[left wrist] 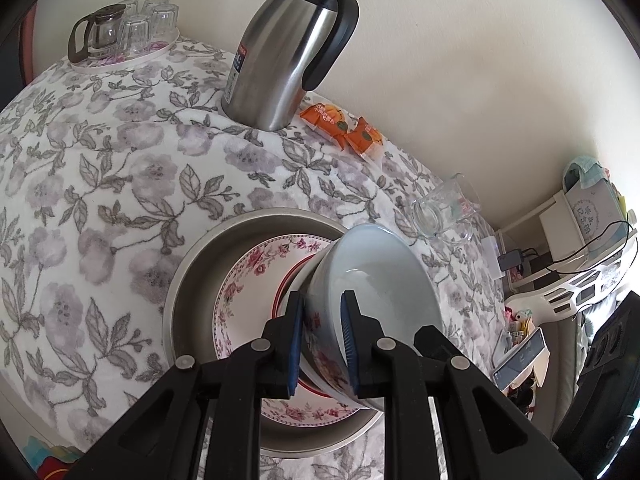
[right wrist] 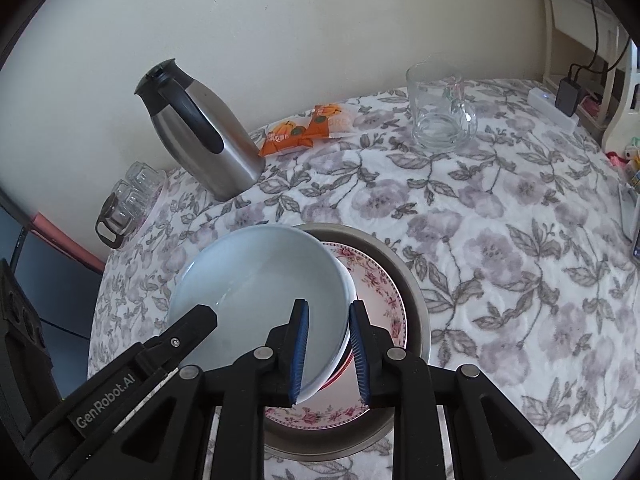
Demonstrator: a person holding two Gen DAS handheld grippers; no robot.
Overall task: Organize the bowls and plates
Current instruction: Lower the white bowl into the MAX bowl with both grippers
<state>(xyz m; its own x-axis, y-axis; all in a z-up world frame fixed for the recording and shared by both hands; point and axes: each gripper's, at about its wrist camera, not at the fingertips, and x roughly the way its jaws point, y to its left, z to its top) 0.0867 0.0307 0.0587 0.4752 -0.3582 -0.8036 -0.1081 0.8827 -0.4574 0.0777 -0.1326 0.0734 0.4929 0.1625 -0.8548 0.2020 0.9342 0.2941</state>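
Left gripper (left wrist: pixel 322 328): fingers clamped on bowl (left wrist: pixel 372 280) rim. Right gripper (right wrist: pixel 329 350): fingers clamped on opposite rim. Bowl held tilted over floral plate (left wrist: pixel 256 268) inside metal tray (left wrist: pixel 192 280), at 6 o'clock on surface (left wrist: pixel 100 180). Thermos (left wrist: pixel 288 48) at 12 o'clock of tray, glass mug (right wrist: pixel 440 108) at 2 o'clock.

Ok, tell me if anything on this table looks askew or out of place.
The white bowl sits tilted rather than flat: both the left gripper and right gripper pinch its rim above the floral plate in the metal tray. Nothing looks spilled or broken; the steel jug stands upright.
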